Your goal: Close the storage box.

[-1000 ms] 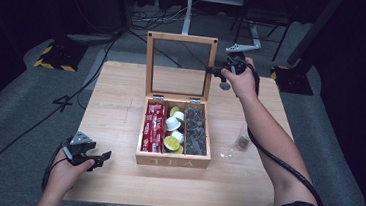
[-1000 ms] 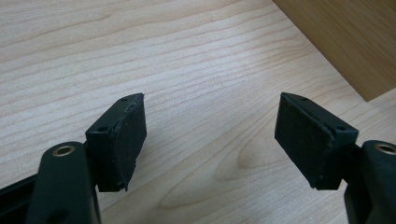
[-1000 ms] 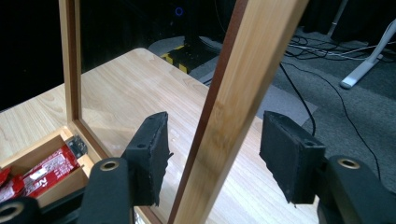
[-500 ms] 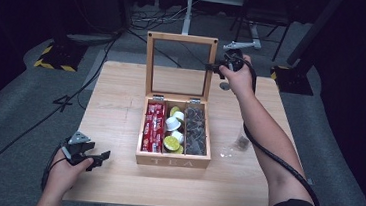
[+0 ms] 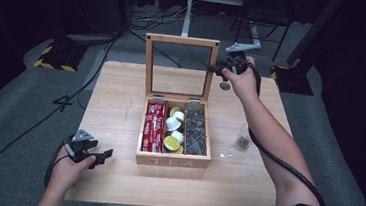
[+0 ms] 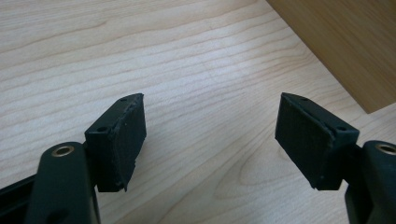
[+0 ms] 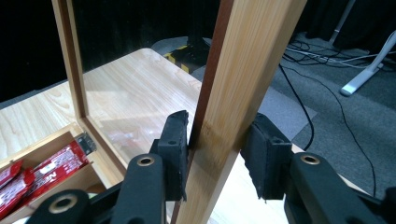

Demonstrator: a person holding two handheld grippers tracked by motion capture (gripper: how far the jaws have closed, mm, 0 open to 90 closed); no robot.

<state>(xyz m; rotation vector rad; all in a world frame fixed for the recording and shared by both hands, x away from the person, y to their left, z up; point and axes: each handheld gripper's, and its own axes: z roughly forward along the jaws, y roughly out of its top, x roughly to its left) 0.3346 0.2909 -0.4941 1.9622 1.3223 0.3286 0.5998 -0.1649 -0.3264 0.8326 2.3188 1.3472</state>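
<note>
My left gripper (image 5: 100,157) sits near the table's (image 5: 115,107) near left corner, low over the wood, jaws spread wide with nothing between them; in the left gripper view its pads (image 6: 126,137) frame bare grain, with a corner of the box wall at upper right; the tea box (image 5: 175,132) stands at mid-table toward the near edge, red packets (image 5: 153,126) in its left compartment, white and lime capsules (image 5: 173,132) in the middle, dark sachets (image 5: 194,130) on the right; a clear glass (image 5: 243,137) stands just right of the box; farther back the lid (image 5: 180,67) stands upright, glass-paned; my right gripper (image 5: 217,70) is at its right rail, jaws narrowed on either side of the wooden frame (image 7: 233,93), the left pad touching, the right one just beside it.
</note>
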